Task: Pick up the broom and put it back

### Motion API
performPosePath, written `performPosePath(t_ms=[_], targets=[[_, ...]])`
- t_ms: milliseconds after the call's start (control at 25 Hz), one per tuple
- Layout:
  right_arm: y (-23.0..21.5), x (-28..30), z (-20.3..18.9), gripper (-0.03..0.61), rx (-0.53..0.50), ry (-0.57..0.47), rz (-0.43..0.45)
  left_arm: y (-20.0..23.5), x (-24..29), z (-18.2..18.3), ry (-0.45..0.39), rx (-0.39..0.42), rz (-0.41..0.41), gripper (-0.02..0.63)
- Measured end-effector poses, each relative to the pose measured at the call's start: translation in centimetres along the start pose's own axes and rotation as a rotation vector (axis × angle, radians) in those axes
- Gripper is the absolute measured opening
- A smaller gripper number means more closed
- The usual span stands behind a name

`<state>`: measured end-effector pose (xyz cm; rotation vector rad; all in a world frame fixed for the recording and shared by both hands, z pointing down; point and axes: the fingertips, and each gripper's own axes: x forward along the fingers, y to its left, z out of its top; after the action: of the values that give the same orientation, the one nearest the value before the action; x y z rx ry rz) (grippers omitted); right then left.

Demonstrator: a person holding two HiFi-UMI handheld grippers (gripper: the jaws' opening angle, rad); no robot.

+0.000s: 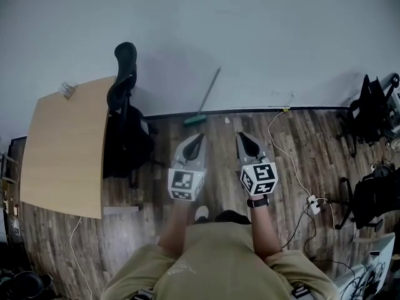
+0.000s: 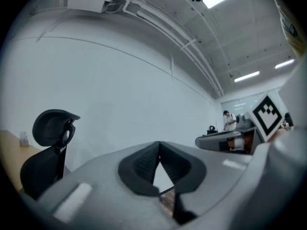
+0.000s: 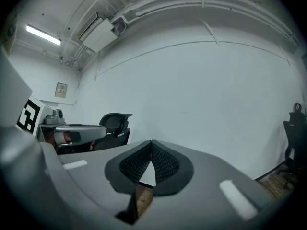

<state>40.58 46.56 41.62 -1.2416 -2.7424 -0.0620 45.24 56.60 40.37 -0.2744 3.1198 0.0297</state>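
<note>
Broom is leaning on the wall, likely light and stiff, its mid-handle offering the best hold. Left gripper and right gripper are riding closed, empty

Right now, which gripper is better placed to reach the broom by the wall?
Left, probably. The left gripper points almost straight at the broom; the right gripper points beside it. Both are shut.

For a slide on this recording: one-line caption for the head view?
Left gripper and right gripper, both shut and empty, point toward the broom leaning on the wall near a black chair.
</note>
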Motion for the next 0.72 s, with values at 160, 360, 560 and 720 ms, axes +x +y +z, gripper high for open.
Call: performPosePath(t_ms=[160,360,560,720], targets=[[0.0,3.8,-1.8,0.006,-0.001,0.044,0.018,3.5,3.4,-1.9,0.045,-0.040,0.014,0.003],[-2.7,9.4,-2.1,0.006,0.012,0.046,0.048,6.3,8.4,-3.1,0.068,-0.054,0.018,0.003],[-9.4,16.7,-1.6,0.006,0.039,0.026,0.010,9.0,16.6,-4.6,0.120,-0.045,0.041,0.003],[-17.2,22.7,1.0,0.006,0.048,-0.017,-0.066,10.1,23.8,-3.4,0.100,-0.021,0.027,0.003]])
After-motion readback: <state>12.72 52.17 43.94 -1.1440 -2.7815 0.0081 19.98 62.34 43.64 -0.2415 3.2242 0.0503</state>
